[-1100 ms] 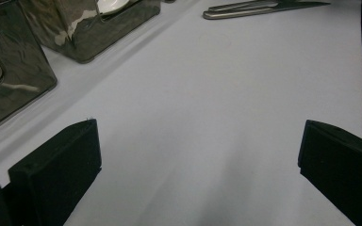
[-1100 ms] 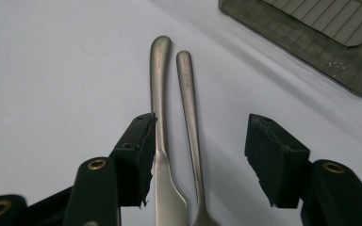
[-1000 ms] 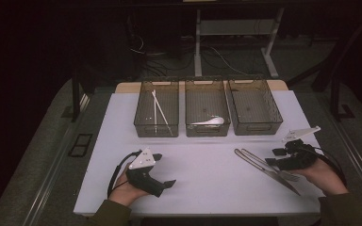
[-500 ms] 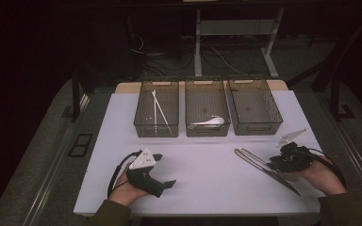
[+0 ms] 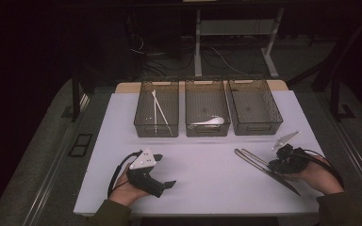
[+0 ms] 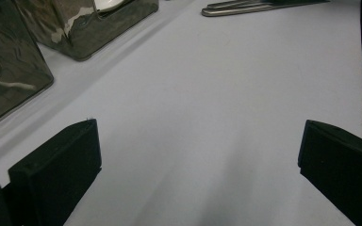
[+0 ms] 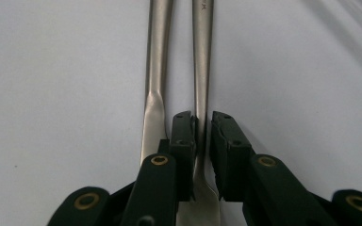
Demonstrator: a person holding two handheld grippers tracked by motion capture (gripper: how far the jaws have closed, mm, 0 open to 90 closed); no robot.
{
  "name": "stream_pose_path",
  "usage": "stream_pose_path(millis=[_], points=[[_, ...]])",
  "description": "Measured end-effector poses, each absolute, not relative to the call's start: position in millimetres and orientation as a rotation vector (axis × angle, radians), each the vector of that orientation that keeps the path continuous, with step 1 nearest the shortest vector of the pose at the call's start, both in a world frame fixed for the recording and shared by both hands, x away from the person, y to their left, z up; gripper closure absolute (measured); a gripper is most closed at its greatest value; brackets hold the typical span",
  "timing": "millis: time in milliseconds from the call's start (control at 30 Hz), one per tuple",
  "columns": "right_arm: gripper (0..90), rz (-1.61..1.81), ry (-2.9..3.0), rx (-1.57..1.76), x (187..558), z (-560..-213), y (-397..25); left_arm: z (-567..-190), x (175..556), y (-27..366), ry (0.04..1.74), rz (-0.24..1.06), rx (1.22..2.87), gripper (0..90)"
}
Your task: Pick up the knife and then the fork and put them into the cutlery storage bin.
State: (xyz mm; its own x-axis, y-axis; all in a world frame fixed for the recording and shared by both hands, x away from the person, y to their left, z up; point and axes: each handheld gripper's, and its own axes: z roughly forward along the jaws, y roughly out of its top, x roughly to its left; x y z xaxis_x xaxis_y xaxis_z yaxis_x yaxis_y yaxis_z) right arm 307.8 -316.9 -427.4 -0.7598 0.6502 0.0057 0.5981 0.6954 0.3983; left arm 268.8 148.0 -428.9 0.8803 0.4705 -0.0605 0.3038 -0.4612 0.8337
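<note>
The tongs (image 7: 202,70) are clamped by the right gripper (image 7: 202,141) near the table (image 5: 207,183) edge; the left gripper (image 6: 193,155) is held apart over bare surface, bins (image 5: 257,113) beyond.

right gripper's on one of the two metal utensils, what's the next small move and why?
Probably a short straight lift. The right gripper has its jaws closed around one utensil, whose twin lies close beside it on the table. Lifting straight should part them without dragging the twin. The right bin looks empty.
</note>
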Motion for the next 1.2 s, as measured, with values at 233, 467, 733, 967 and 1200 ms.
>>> stream_pose_path(millis=[233,467,733,967,1200], points=[[80.2,0.477,2.792,1.015,311,-425,-308,-429,269,147,0.563,0.221,2.088,0.0],[84.1,0.400,2.832,1.036,319,-423,-302,-430,269,147,0.559,0.221,2.090,0.0],[84.4,0.454,2.822,1.068,319,-423,-308,-429,269,148,0.560,0.222,2.085,0.0],[84.3,0.580,2.779,1.128,318,-420,-319,-429,269,148,0.559,0.224,2.080,0.0],[84.4,0.724,2.696,1.192,315,-411,-332,-428,269,148,0.557,0.226,2.082,0.0]])
